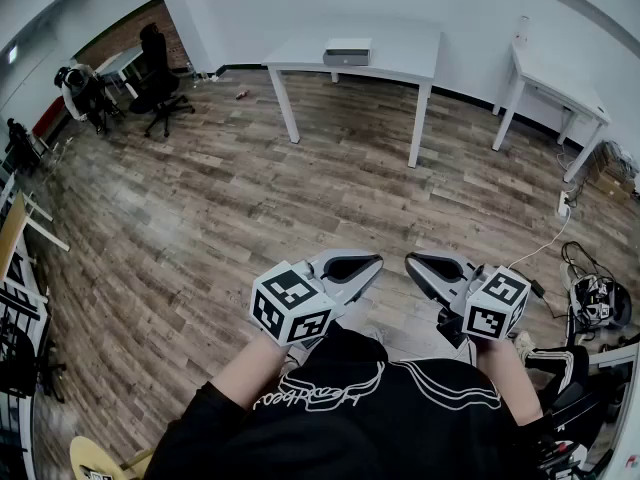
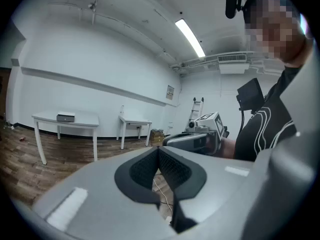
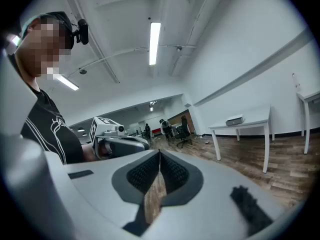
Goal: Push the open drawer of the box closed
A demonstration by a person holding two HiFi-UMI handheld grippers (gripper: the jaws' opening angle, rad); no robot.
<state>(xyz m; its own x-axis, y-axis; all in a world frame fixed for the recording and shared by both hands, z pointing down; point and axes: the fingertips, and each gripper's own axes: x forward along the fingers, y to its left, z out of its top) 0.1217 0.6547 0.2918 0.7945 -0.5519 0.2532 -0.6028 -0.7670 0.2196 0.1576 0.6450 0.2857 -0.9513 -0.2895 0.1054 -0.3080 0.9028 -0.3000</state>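
Note:
The box (image 1: 347, 55) is small and grey-white and stands far off on a white table (image 1: 400, 58) by the back wall. It is too distant to make out its drawer. The left gripper view shows the box (image 2: 65, 117) on that table, and the right gripper view has the box (image 3: 235, 119) too. A person holds both grippers close in front of the chest, tips turned toward each other. My left gripper (image 1: 376, 262) is shut with nothing in it, its pads (image 2: 172, 166) meeting at the tip. My right gripper (image 1: 411, 263) is shut and empty as well, pads (image 3: 172, 171) together.
Wood-look floor (image 1: 250, 188) stretches between me and the table. A second white table (image 1: 555, 88) stands at the back right. Office chairs (image 1: 160, 78) and desks are at the far left. Cables and gear (image 1: 595, 298) lie on the floor at my right.

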